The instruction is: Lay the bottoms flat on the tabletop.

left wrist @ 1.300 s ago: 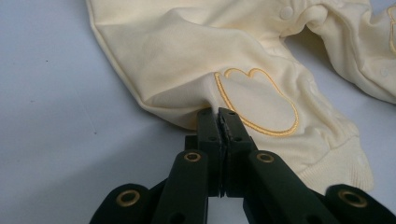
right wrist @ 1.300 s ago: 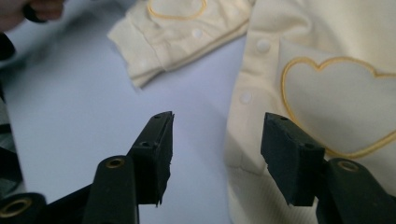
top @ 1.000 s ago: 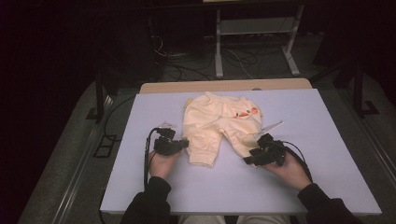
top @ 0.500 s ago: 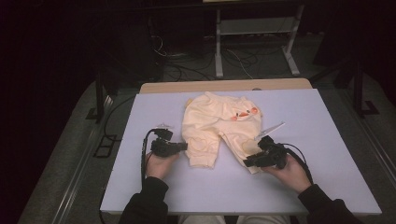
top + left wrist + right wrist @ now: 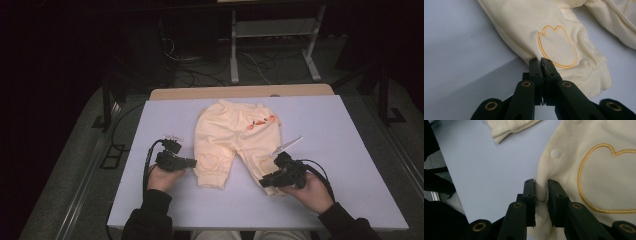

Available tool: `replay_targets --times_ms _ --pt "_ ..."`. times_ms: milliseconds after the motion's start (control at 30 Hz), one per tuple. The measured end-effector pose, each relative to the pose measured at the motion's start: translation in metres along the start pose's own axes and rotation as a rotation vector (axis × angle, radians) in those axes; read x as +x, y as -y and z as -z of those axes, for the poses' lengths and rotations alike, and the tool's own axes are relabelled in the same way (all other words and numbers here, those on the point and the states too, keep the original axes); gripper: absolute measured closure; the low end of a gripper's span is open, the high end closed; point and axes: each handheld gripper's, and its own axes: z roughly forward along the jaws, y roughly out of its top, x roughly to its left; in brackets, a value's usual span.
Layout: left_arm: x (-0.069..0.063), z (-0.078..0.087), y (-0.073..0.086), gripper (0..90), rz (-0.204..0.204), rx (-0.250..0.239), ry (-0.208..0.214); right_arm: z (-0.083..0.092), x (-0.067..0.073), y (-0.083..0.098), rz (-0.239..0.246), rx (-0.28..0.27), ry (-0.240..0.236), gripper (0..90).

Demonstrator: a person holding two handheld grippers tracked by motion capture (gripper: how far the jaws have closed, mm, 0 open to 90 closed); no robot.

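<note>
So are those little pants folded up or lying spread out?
Spread out: the pants lie flat on the table, both legs apart, waistband away from the person.

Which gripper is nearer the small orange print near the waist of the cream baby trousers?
Right. The right gripper grips the leg on the orange print's side of the cream baby trousers; the left gripper pinches the other leg, farther away.

The table (image 5: 350, 150) is evenly lit while the room behind it is dark, and both gripper views look soft at the bottom.
</note>
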Motion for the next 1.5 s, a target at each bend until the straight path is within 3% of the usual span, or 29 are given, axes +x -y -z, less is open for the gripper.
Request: replay_targets --times_ms 167,300,367,433,600,733,800,933,1067,1167,1333,1500 --pt "-0.016 0.014 -0.004 65.6 -0.048 -0.066 -0.067 0.000 -0.002 0.000 -0.007 -0.003 -0.004 75.8" --pt "-0.043 0.014 -0.007 51.1 -0.109 -0.125 -0.002 0.001 -0.002 0.000 -0.012 -0.009 -0.005 75.8" --pt "-0.058 0.004 -0.007 46.0 -0.152 -0.116 0.035 0.000 -0.002 0.000 -0.014 -0.010 -0.003 75.7" --pt "-0.072 -0.009 -0.007 41.4 -0.187 -0.095 0.046 0.000 -0.003 0.000 -0.015 -0.009 -0.003 75.6" --pt "-0.093 -0.035 -0.009 34.6 -0.248 -0.021 -0.008 0.001 -0.003 0.000 -0.017 -0.011 -0.005 75.6" --pt "-0.099 -0.044 -0.007 34.0 -0.270 0.017 -0.034 0.000 -0.003 0.000 -0.016 -0.009 -0.005 75.6" --pt "-0.102 -0.049 -0.005 34.6 -0.299 0.056 -0.089 0.000 -0.003 0.000 -0.016 -0.010 -0.004 75.6" --pt "-0.101 -0.054 -0.002 46.8 -0.322 0.094 -0.144 0.001 -0.003 0.000 -0.016 -0.013 -0.006 75.5" --pt "-0.097 -0.049 -0.004 58.9 -0.299 0.100 -0.106 0.001 -0.004 0.000 -0.020 -0.015 -0.012 75.4" --pt "-0.095 -0.043 -0.006 63.3 -0.306 0.123 -0.075 0.002 -0.005 0.000 -0.022 -0.019 -0.016 75.4" --pt "-0.092 -0.028 -0.008 64.3 -0.325 0.163 -0.001 0.011 -0.007 0.000 -0.024 -0.029 -0.029 75.2" --pt "-0.090 -0.030 -0.004 62.1 -0.314 0.193 0.068 0.013 -0.007 0.000 -0.012 0.017 -0.043 73.7"
